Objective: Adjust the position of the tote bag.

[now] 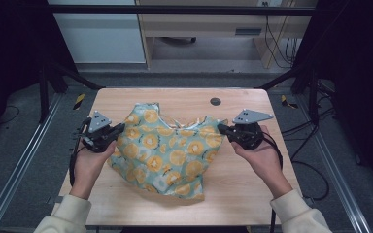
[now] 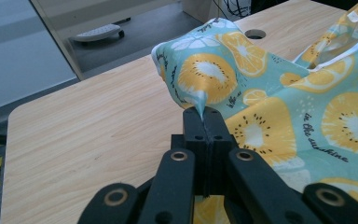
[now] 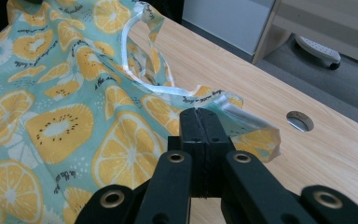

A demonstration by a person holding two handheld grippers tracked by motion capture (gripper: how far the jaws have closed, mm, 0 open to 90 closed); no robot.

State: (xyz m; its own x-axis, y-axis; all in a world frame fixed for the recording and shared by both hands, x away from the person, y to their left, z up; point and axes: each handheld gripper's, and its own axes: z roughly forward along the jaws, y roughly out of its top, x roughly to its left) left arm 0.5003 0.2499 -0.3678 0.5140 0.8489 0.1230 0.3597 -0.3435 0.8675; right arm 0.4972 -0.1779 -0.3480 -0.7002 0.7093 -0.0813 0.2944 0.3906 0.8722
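**Spreading the fruit-print cloth between two clamped grippers**

The wooden table (image 1: 126,199) has bare board on all sides of the cloth (image 1: 167,150), most of it nearer the person and beyond the grippers toward the far edge with its cable hole (image 1: 215,101). The cloth lies rumpled between the tools. The left gripper (image 2: 203,114) is clamped on a pinched corner; the right gripper (image 3: 199,114) is clamped on the white-trimmed hem. Best to draw both outward evenly, keeping the fabric low, and stop short of the side edges.
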